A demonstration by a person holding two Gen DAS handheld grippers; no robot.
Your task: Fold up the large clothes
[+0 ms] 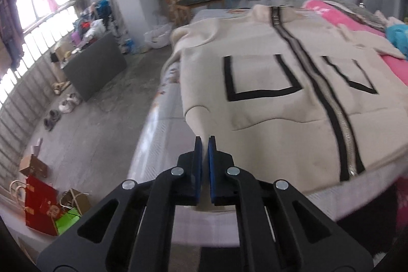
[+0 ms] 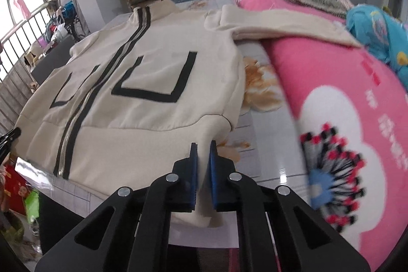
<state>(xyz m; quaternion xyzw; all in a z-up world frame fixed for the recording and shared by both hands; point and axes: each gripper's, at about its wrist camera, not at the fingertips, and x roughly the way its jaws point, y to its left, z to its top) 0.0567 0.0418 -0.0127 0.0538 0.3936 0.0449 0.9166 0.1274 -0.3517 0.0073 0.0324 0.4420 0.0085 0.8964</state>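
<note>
gripping the bottom hem at both corners, fold barely started. cream zip jacket (image 1: 267,103) lies front-up and spread flat on the bed (image 1: 158,134), collar at the far end, zipper (image 1: 329,103) closed down the middle, two black-outlined pockets showing. left gripper (image 1: 204,142) is closed narrow on the hem corner nearest the floor side, cloth pinched between the blue pads and pulled up into a small peak. right gripper (image 2: 203,147) is also clamped on the jacket (image 2: 153,98) at the opposite hem corner, fabric bunched between its pads. one sleeve (image 2: 280,24) stretches out sideways over the pink quilt (image 2: 331,93), not tucked in; the other sleeve looks draped off the bed edge, hard to tell. judgement: no fold made yet, body is only laid out and grabbed. left to do: sleeves in, hem carried up toward the collar, then probably a second fold and flatten.
</note>
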